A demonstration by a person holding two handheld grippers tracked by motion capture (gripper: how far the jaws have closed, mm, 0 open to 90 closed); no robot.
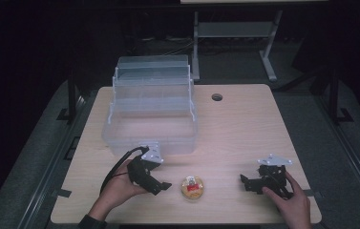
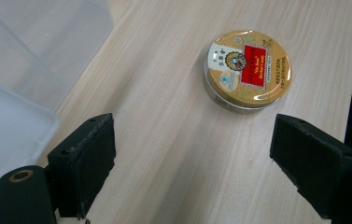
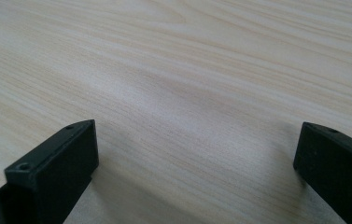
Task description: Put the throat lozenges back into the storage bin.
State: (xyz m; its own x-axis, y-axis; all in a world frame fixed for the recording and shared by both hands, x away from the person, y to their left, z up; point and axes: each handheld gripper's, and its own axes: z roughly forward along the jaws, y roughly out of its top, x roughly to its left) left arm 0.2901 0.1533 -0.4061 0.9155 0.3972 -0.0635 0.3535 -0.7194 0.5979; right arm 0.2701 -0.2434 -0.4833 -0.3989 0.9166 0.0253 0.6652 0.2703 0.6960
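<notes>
A pale wood-grain worktop [image 1: 244, 129] carries a clear plastic organiser box [image 1: 151, 112] with stepped tiers, set toward the far left; a round cable hole [image 1: 217, 97] sits in the worktop to its right. Beyond the far edge stands a grey metal frame [image 1: 235, 36] on the dark floor.

Near the front edge, between the two hands, lies a small round gold tin [image 1: 193, 187] with a red label — flat on the wood, lid up, apart from the box and touching neither tool.

The left hand-held gripper [image 1: 161, 185] is held by the left hand [image 1: 115, 191] just in front of the box, its jaws angled right toward the tin and close to it. In the left gripper view the jaws stand wide apart and released, the tin [image 2: 247, 70] lying ahead of them, nearer the right jaw, with the box wall [image 2: 19, 93] at the left.

The right hand-held gripper [image 1: 247, 182] rests low over the worktop in the right hand [image 1: 290, 202], pointing left toward the tin, well apart from it. Its own view shows both jaws spread — released, gripping nothing — over bare wood [image 3: 187, 93].
</notes>
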